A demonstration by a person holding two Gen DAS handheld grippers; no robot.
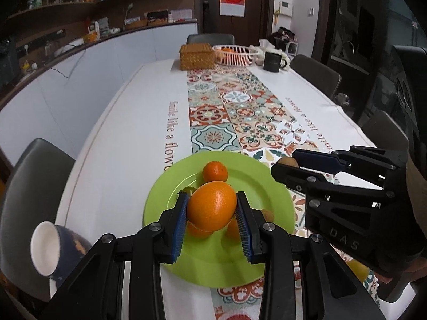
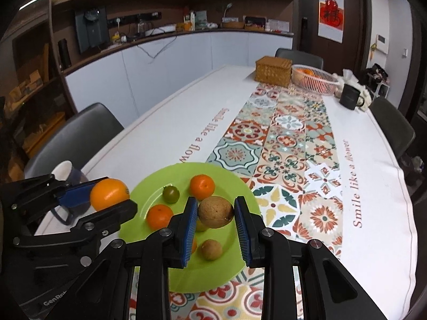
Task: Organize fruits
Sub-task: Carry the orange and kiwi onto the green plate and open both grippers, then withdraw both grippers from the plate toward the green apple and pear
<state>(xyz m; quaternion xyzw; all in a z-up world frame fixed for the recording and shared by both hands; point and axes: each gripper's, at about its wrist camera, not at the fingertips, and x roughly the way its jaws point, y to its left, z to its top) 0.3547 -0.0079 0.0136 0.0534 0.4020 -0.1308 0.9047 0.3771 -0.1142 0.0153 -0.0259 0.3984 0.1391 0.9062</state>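
Note:
A green plate [image 1: 240,264] [image 2: 149,181] lies at the near end of the table. My left gripper [image 1: 212,213] [image 2: 112,196] is shut on a large orange [image 1: 212,206] [image 2: 109,193] above the plate's left side. My right gripper [image 2: 215,213] [image 1: 287,164] is shut on a brown kiwi [image 2: 215,211] [image 1: 288,162] above the plate's right side. On the plate lie a small tangerine [image 1: 214,172] [image 2: 202,186], a second tangerine [image 2: 159,216], a small green fruit [image 2: 171,194] and another brown kiwi [image 2: 211,250]. More fruit under the grippers is partly hidden.
A white-and-blue cup [image 1: 50,250] [image 2: 68,174] stands left of the plate. At the table's far end are a wicker box [image 1: 196,56] [image 2: 272,71], a white basket with fruit [image 1: 234,54] [image 2: 315,78] and a black mug [image 1: 272,62] [image 2: 349,96]. Chairs surround the table.

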